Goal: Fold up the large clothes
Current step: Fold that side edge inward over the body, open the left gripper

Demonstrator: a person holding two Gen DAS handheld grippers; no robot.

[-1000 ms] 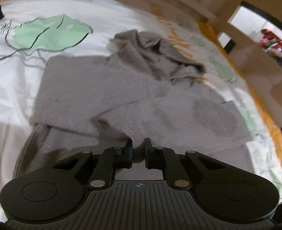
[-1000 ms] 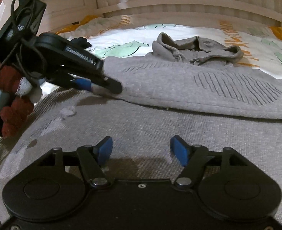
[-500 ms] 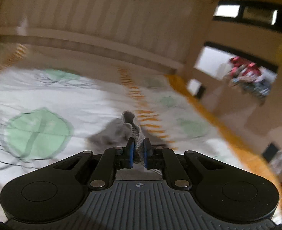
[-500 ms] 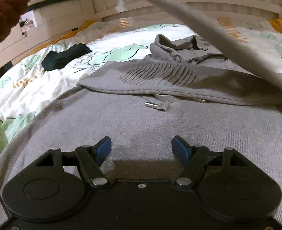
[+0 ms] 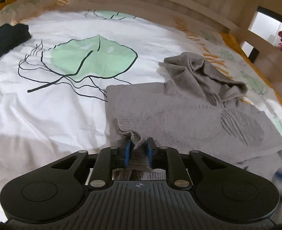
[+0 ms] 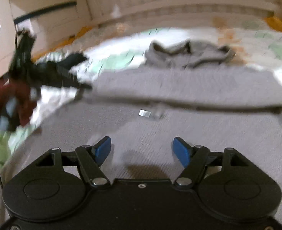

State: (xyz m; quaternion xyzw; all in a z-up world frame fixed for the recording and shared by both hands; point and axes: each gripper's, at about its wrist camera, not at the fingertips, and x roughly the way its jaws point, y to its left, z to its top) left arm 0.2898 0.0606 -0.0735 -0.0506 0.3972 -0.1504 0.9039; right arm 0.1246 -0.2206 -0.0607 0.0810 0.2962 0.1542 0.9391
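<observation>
In the left wrist view, the left gripper (image 5: 137, 147) is sitting low over a gray hoodie (image 5: 179, 115) that is lying folded on a bed sheet (image 5: 45, 115), white with a big green leaf (image 5: 91, 61) drawn on it. A crumpled bit of the hoodie's ribbed edge is poking up between the blue pads (image 5: 127, 150), but the jaws are showing a gap, so I cannot tell if they are pinching the cloth or letting it go. The hood (image 5: 204, 72) is lying bunched up at the far end. A dark cloth (image 5: 5, 38) is getting cut off at the left edge. A wooden bed frame (image 5: 198, 9) is running along the back. A blurry blue-gray thing at the far right edge is too fuzzy to name. No writing is showing that can be read. In the right wrist view, everything is looking smeared. The right gripper (image 6: 142, 149) is hanging wide open just above the gray hoodie (image 6: 179, 130), holding nothing. The left gripper (image 6: 64, 76) is showing at the left as a dark blur at the hoodie's edge, with white marks on it too blurry to read. A small shiny tag (image 6: 144, 113) is lying on the cloth. The hood (image 6: 188, 55) is resting farther back, and the white bed frame (image 6: 179, 3) is behind it.
</observation>
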